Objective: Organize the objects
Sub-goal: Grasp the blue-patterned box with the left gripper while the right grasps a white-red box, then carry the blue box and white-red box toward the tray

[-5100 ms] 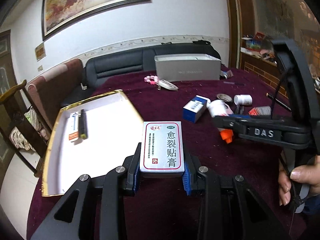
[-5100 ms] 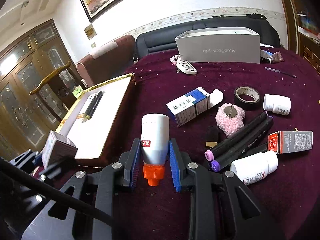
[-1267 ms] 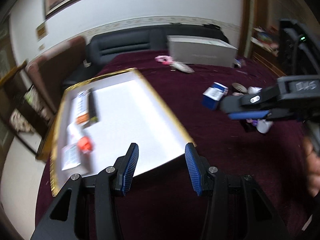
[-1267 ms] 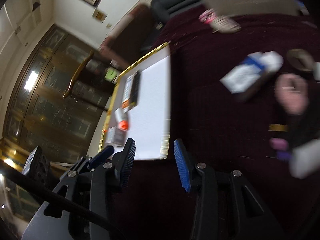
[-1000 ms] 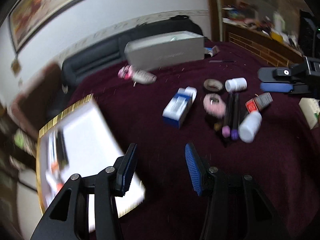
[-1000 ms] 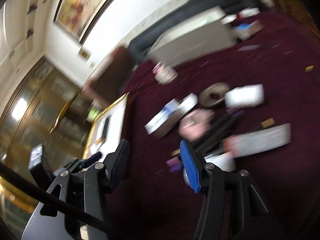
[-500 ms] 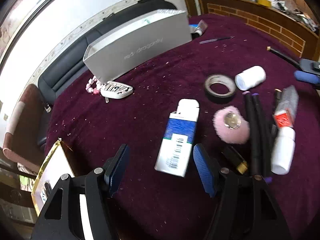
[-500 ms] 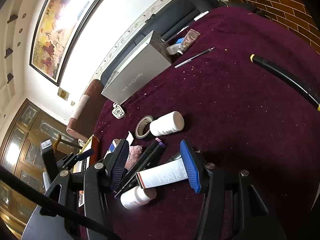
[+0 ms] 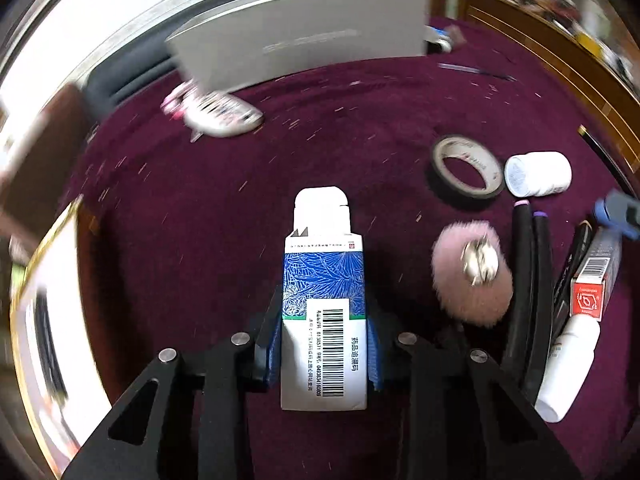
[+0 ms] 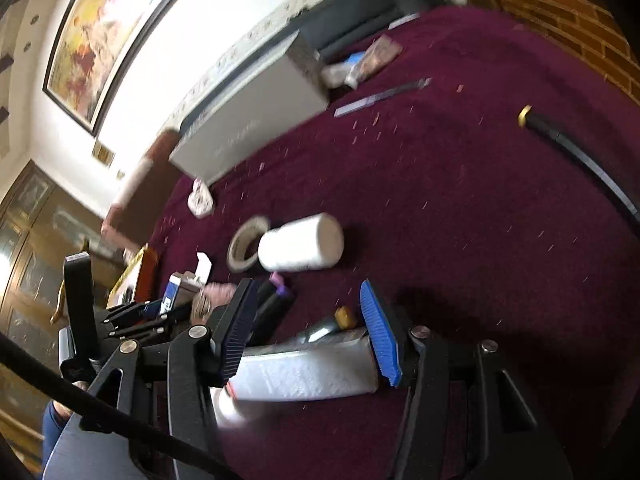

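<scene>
Left wrist view: the left gripper (image 9: 324, 344) has just been closing, and its blue pads now sit against both long sides of the blue-and-white medicine box (image 9: 323, 312), which lies flat on the maroon counter (image 9: 224, 216) with its white flap pointing away. Taking that box as the landmark: just to its right lies a pink fluffy puff (image 9: 472, 272), beyond that two black markers (image 9: 532, 280), then a red-ended carton (image 9: 596, 276) and a white bottle (image 9: 568, 368). Farther out to the right are a roll of tape (image 9: 466, 172) and a white jar (image 9: 538, 174). To the box's left, well apart, is the gold-rimmed tray (image 9: 44, 280); far behind it stands a grey carton (image 9: 304, 36).

In the right wrist view, the right gripper (image 10: 308, 332) has its jaws apart, straddling the red-ended carton without visibly pressing on it.

The step in hand looks like a double pick-up. Next, the left grip likely needs firming before lifting the box clear and carrying it to the tray; the right must close on its carton squarely, without dragging the neighbouring markers.
</scene>
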Demonstrator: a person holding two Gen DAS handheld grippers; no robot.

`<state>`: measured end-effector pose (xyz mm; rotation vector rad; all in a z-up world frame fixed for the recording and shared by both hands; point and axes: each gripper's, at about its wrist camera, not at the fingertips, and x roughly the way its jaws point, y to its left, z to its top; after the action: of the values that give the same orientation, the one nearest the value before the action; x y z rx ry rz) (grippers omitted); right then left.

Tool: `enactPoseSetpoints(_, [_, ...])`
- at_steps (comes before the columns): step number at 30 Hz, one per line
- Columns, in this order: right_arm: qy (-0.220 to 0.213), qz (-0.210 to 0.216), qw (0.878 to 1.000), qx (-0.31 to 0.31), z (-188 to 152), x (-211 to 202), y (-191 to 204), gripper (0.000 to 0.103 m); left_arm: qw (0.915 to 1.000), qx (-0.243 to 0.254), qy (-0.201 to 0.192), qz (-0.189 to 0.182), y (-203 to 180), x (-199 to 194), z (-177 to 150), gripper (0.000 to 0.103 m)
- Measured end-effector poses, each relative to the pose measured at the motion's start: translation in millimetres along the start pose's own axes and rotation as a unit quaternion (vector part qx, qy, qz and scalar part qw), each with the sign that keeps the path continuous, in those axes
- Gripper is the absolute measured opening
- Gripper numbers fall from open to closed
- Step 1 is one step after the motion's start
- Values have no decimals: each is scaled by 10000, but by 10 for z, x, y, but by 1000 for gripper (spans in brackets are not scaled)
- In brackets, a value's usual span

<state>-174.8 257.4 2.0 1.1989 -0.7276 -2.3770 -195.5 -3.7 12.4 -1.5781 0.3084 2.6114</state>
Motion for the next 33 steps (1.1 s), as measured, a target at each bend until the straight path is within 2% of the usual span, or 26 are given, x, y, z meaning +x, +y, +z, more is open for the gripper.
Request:
enactPoseSetpoints(3, [728,-89,9972,-160,-113,-71,74,54,9993,-327,-177,-5,4,-167,-347,29])
enactPoseSetpoints(5, [1153,176,9923,-417,-265,-154,161,59,9988,-416,-254,6,-10,-232,-544,29])
enactPoseSetpoints(6, [1296,91,9886,-760,-355,-171,239,60,9989,-347,-319,63,-43,-253,-634,29])
enactPoseSetpoints(7, [1365,-199,9837,-1156,-444,-183,326,60,9984,-320,-446,130,-62,-276,-684,29])
enactPoseSetpoints(8, [1260,-564,9791,-1493,-517,-206,405,60,9983,-309,-472,161,-63,-279,-675,29])
enactPoseSetpoints(9, [1096,-747,9770,-1671,-555,-220,460,60,9983,-305,-467,183,-73,-278,-665,29])
enactPoseSetpoints(11, [937,-811,9713,-2033,-612,-185,555,60,9981,-328,-481,177,-77,-261,-621,29])
enactPoseSetpoints(13, [608,-1207,9599,-2457,-675,-150,635,60,9979,-353,-529,155,-66,-251,-604,29])
enactPoseSetpoints(14, [504,-1502,9483,-2752,-722,-93,675,52,9977,-405,-541,107,-47,-244,-597,29])
enactPoseSetpoints(15, [486,-1607,9427,-2883,-742,-44,687,33,9974,-463,-551,66,-27,-249,-604,29])
enactPoseSetpoints(17, [555,-1804,9342,-3029,-782,41,677,24,9962,-575,-652,-27,9,-235,-611,30])
enactPoseSetpoints(20, [504,-1780,9377,-2942,-754,-20,630,24,9950,-557,-833,35,-9,-242,-646,29])
enactPoseSetpoints(25, [83,-1328,9619,-2388,-570,-161,582,24,9935,-445,-1023,206,-94,-305,-689,29])
enactPoseSetpoints(27, [-51,-1139,9689,-2196,-518,-182,575,24,9906,-382,-1258,378,-134,-397,-700,29])
enactPoseSetpoints(33, [-352,-706,9743,-2111,-524,-263,689,24,9820,-339,-1749,622,-190,-628,-721,29])
